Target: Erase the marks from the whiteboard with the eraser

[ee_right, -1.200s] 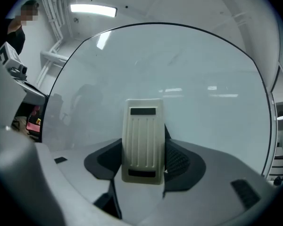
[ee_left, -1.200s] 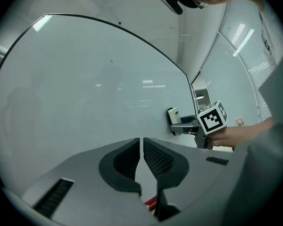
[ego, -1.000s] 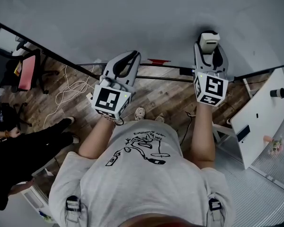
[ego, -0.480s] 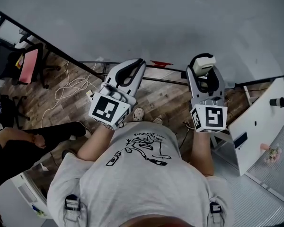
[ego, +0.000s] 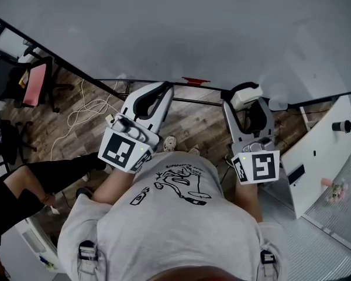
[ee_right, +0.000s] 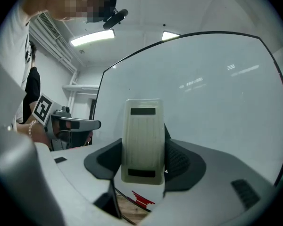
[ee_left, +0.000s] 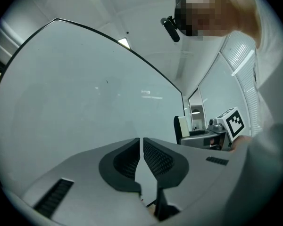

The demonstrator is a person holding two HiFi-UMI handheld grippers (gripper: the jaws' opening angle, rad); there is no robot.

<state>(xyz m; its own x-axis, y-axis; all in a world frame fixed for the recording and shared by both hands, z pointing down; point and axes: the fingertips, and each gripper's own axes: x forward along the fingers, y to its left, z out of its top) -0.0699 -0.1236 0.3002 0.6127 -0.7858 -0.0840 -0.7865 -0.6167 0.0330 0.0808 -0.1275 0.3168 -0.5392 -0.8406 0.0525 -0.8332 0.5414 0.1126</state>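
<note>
The whiteboard [ego: 181, 28] fills the top of the head view; its face [ee_left: 85, 98] [ee_right: 207, 88] looks blank, with only a red patch [ego: 194, 80] at its bottom edge [ee_right: 140, 199]. My right gripper [ego: 246, 96] is shut on the cream eraser [ee_right: 142, 140], held upright just off the board's lower part; the eraser [ego: 246, 97] shows at the jaw tips. My left gripper [ego: 162, 90] is shut with nothing in it, its jaws [ee_left: 141, 155] nearly touching, pointed at the board's lower edge.
A wood floor with a white cable [ego: 85, 111] lies below the board. An office chair with a pink cushion [ego: 32, 84] stands at left, beside another person's legs [ego: 35, 180]. A white table [ego: 322, 145] with small items stands at right.
Both grippers have drawn back and down from the board toward my body. The right one, with the eraser, moved left and lower. The person at left shifted their legs.
</note>
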